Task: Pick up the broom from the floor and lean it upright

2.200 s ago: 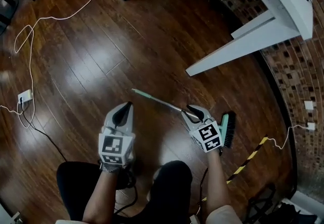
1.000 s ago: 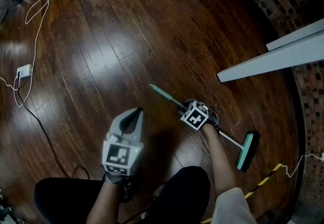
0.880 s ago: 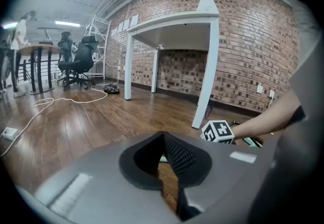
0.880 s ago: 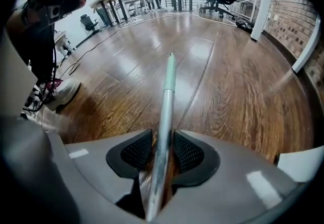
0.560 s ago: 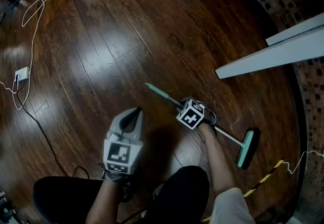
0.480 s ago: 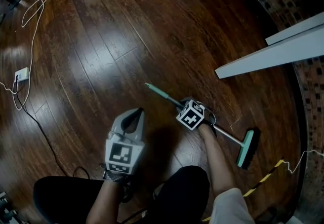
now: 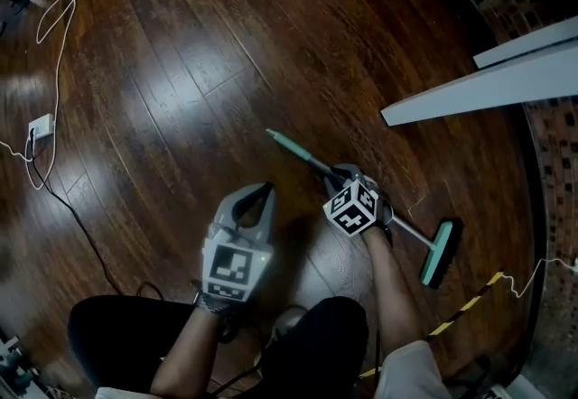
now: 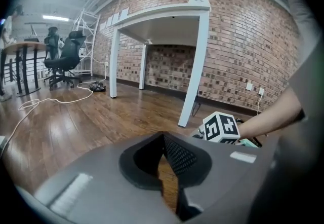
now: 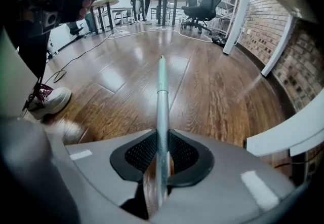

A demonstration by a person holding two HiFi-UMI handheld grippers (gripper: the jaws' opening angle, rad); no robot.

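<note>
The broom (image 7: 437,253) is no longer lying free. The right gripper (image 7: 336,179) has just been closing, and its jaws now clamp the metal shaft below the green grip (image 9: 161,83). The grip end appears to have come up off the floor (image 7: 181,72), while the brush head rests low by the floor's right edge. So the pick-up looks begun, with the swing upright yet to do. The left gripper (image 7: 260,195) hangs just beside it, jaws together on nothing, free to steady the shaft. The brick wall (image 7: 553,162) along that edge seems the likeliest leaning place. The slanting white table beam (image 7: 479,86) overhangs it and could catch the rising handle. Striped tape (image 7: 462,309) and a thin cable (image 7: 535,275) lie near the head; a white cable (image 7: 56,45) loops well apart at the left.
</note>
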